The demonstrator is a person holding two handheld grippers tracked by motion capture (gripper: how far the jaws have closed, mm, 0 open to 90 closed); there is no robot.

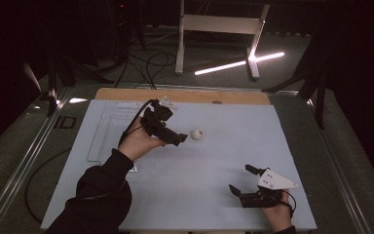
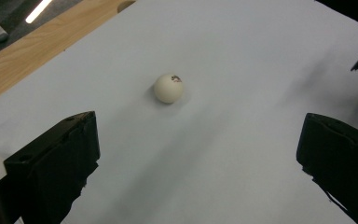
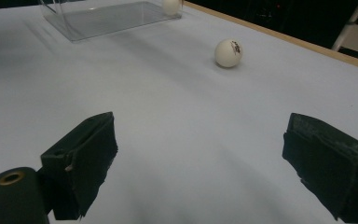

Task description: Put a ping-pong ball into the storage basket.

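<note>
One small white ping-pong ball (image 1: 196, 134) with an unreadable dark printed mark lies just beyond the left gripper (image 1: 174, 138), jaws apart; right gripper (image 1: 241, 180), also gaping, sits well apart from it.

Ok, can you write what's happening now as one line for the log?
left hand-held gripper: open, aimed at ball | right hand-held gripper: open, resting near table edge | ball: on table, untouched

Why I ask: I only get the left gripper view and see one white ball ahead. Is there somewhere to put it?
Observer: Yes, a clear tray lies at the table's left, beside the left hand-held gripper.
Operator: Anything in it?
Observer: The right gripper view shows a second ball at the tray's end; inside or just past it, I can't tell.
Operator: And the other hand?
Observer: The right hand-held gripper sits open near the table's front right, well away from the white ball.
</note>
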